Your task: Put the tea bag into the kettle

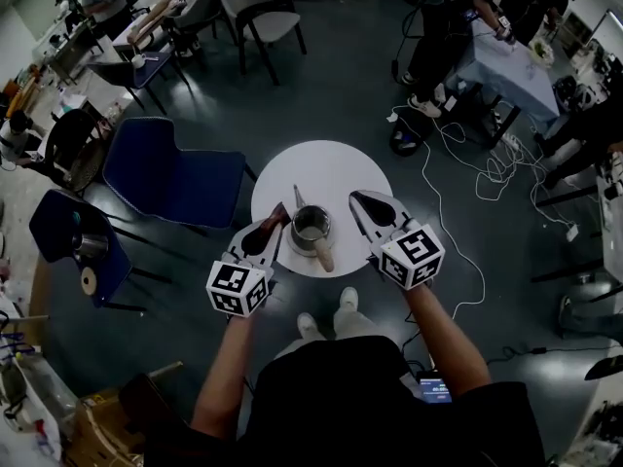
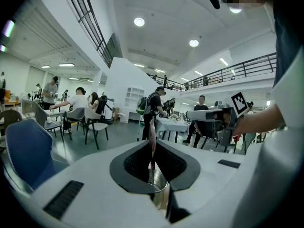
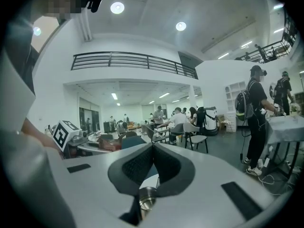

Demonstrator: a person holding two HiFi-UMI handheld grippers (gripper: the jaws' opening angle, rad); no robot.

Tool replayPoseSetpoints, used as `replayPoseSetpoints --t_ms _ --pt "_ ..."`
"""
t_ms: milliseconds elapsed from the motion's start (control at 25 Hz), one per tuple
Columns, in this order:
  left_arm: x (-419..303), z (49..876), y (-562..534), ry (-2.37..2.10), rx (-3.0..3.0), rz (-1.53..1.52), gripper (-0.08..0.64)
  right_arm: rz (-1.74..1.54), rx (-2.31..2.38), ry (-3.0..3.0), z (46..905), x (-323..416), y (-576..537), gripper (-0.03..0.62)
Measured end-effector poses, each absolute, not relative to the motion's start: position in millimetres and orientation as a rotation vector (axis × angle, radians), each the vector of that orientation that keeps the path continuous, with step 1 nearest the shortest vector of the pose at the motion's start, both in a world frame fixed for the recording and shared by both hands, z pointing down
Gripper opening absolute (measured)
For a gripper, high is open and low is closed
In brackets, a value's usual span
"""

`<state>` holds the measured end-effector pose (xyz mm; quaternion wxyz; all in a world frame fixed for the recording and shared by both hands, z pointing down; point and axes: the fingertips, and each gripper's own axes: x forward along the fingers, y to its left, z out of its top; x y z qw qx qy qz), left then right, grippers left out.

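Tea bag [image 2: 152, 127]: pinched by left gripper [image 1: 279, 217] beside kettle [image 1: 311, 228]; right gripper [image 1: 356, 199] pressed together, empty. Risk: early release drops it outside rim.

Round white table [image 1: 326, 166], blue chair [image 1: 173, 178] near its left, white cables [image 1: 494, 171] on grey floor [image 1: 331, 86].

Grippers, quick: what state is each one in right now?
Left gripper: shut on the tea bag.
Right gripper: shut, nothing between its jaws.
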<state>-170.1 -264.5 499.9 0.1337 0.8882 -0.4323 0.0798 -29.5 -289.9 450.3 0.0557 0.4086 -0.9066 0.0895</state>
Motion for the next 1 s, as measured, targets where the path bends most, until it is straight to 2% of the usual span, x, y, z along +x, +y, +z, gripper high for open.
replayPoseSetpoints --t_ms 520,1000 --pt "-149 535 -298 -1.315 2.525 0.448 0.035 0.262 1.061 -2.739 481 -15 -334 0.017" --pt "-108 582 -321 -1.185 2.580 0.738 0.035 0.372 0.998 -2.719 526 0 -352 0.017"
